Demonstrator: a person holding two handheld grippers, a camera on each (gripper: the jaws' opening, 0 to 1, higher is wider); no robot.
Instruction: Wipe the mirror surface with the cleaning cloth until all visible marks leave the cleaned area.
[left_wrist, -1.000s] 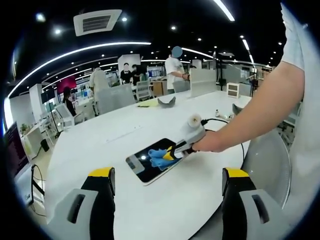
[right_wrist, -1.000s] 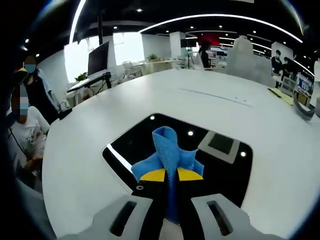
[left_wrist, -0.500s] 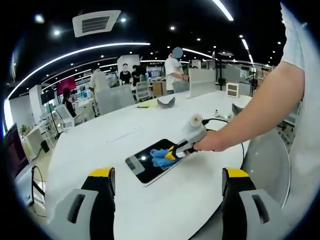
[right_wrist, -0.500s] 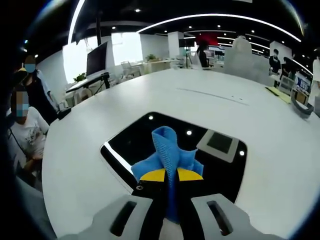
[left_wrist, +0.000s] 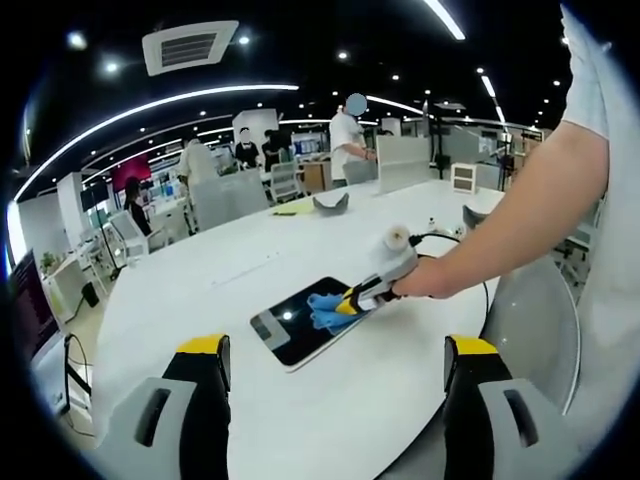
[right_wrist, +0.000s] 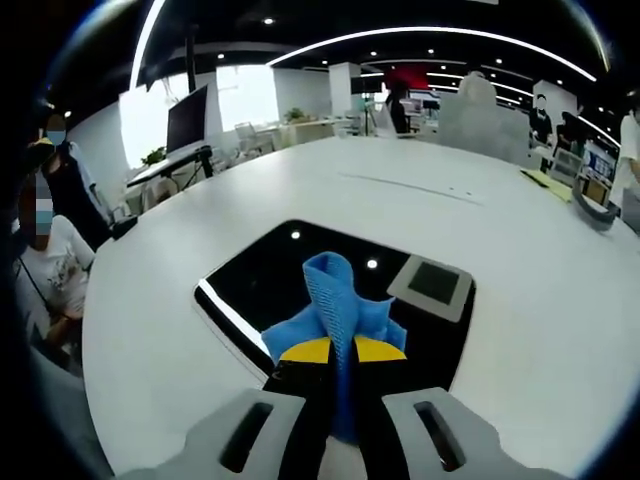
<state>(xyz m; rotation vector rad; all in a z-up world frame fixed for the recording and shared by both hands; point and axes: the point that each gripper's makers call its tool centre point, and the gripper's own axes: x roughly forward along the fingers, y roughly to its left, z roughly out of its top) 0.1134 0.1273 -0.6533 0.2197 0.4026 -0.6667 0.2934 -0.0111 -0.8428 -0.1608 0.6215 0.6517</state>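
Right gripper slides cloth nearer mirror edge | fingers pinching cloth | left gripper fingers spread, idle | risk: cloth overruns onto bench

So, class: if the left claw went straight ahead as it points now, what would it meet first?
Probably the bare white table, then the mirror lying on it; depth is hard to judge.

Bright, even indoor light from ceiling spotlights and long curved light strips; the white table glows almost shadowless; small light spots glare on the dark mirror; a window blows out white in the right gripper view; fisheye bending curves the edges; distant background slightly soft.
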